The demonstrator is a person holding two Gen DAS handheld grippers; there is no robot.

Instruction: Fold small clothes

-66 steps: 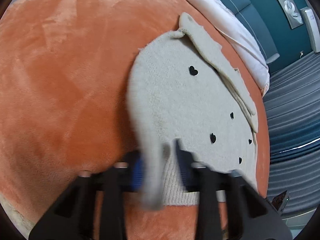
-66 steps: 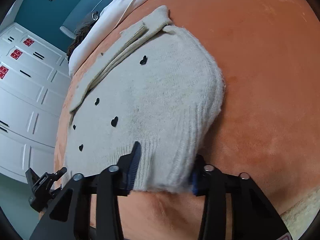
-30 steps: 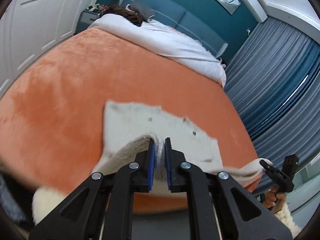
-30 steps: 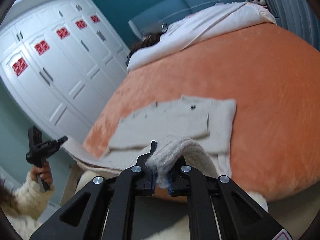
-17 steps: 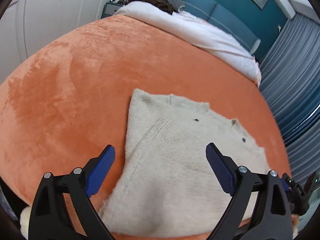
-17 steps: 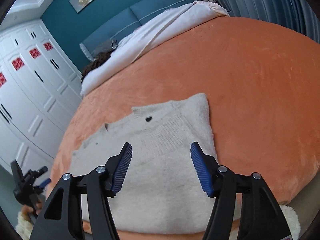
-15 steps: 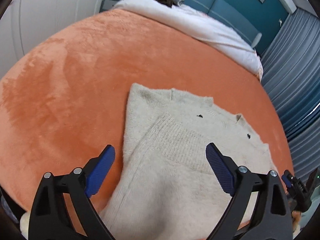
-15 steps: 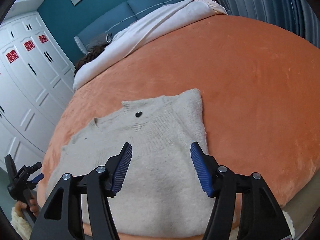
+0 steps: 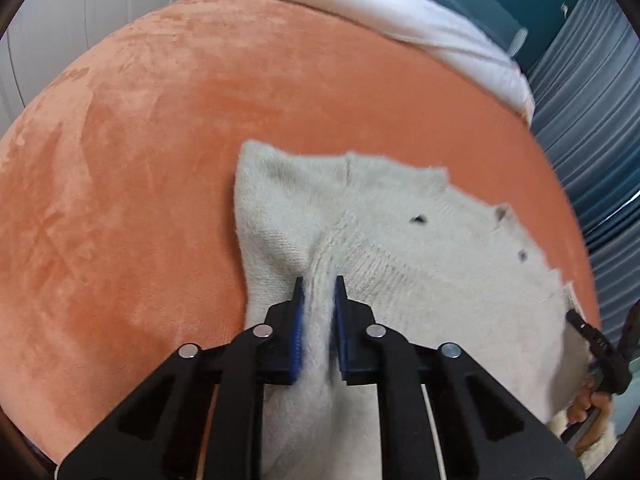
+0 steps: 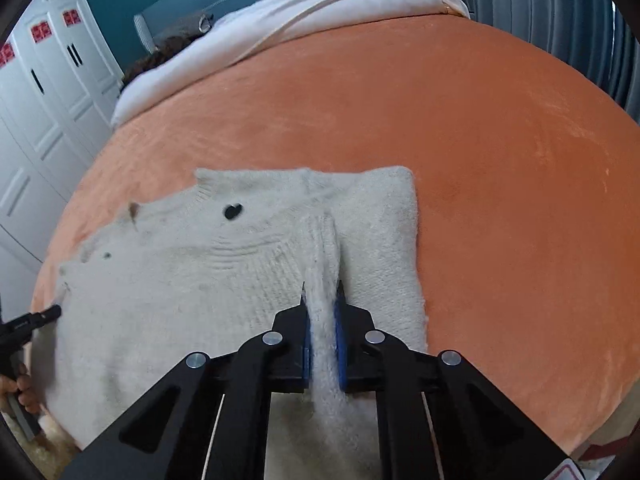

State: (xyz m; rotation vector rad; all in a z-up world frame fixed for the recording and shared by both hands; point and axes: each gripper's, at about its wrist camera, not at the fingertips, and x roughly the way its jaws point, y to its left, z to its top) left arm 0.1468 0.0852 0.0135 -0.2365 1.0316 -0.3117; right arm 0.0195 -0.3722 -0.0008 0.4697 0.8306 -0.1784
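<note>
1. While the left wrist view looks down along its fingers, the left gripper is clenched on a raised pinch of the cream knit sweater, near the garment's left edge.
2. Left of that edge the orange blanket lies bare and broad; beyond the sweater's far edge more bare blanket runs to a white duvet.
3. At the picture's right edge the sweater reaches the bed's rim, where a hand holds the other gripper beside grey curtains.
4. From the right wrist view, the right gripper has its jaws closing, pads pressed on a pinched ridge of the sweater.
5. Its right edge lies just beside the gripper; open blanket spreads right and ahead. White wardrobe doors stand left.
</note>
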